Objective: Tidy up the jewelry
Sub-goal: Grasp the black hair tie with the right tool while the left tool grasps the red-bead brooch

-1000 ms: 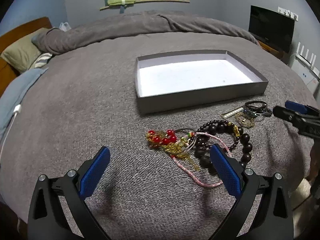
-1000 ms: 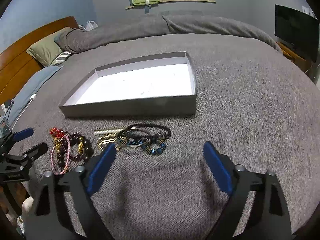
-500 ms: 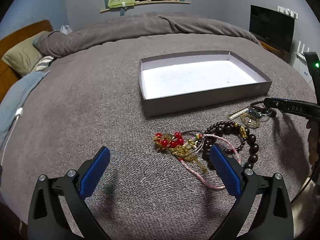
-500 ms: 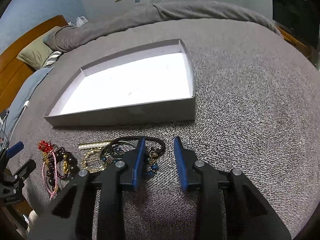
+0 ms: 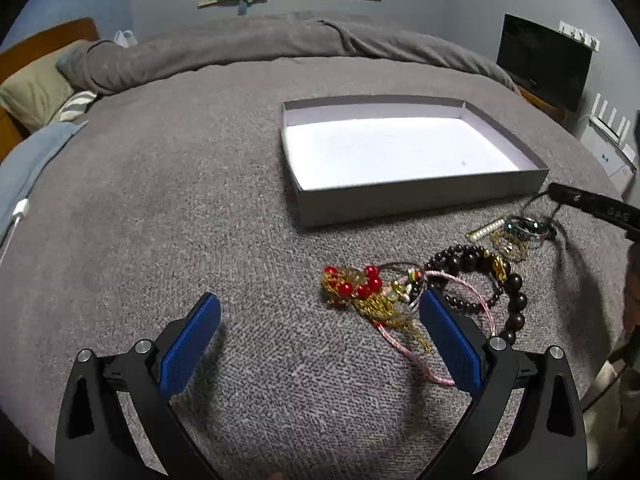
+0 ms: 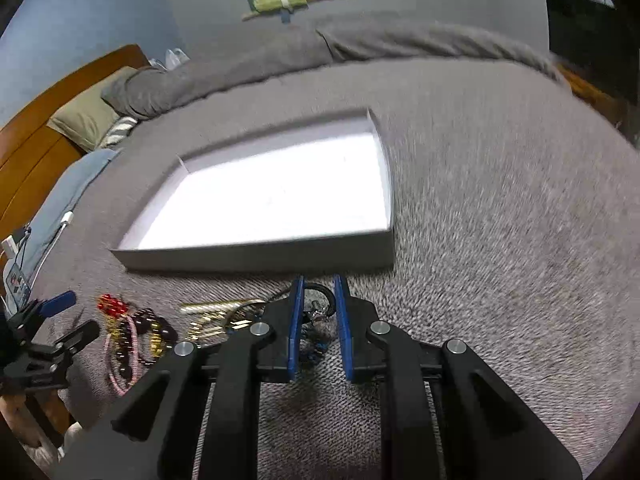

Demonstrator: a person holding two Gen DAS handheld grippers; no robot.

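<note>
A shallow grey box with a white floor [image 5: 420,196] [image 6: 256,258] lies empty on the bed. In front of it are two jewelry piles. My left gripper [image 5: 316,320] is open, low over the pile of red beads and gold chain [image 5: 356,286], a pink cord loop [image 5: 464,304] and a dark wooden bead bracelet [image 5: 516,300]. My right gripper [image 6: 319,300] has its jaws nearly closed around the black and blue bracelets [image 6: 320,312] of the other pile, next to a gold chain [image 6: 216,320]. That pile shows in the left wrist view [image 5: 520,232].
The bed is covered by a grey blanket [image 5: 160,200]. A rolled grey duvet [image 5: 280,48] and pillows [image 5: 36,92] lie at the far side. A TV [image 5: 544,60] stands at the right. A charger cable [image 6: 60,232] lies at the left edge.
My right gripper has moved forward and down onto the bracelet pile and narrowed from wide open to nearly closed. My left gripper stays open and has shifted slightly.
</note>
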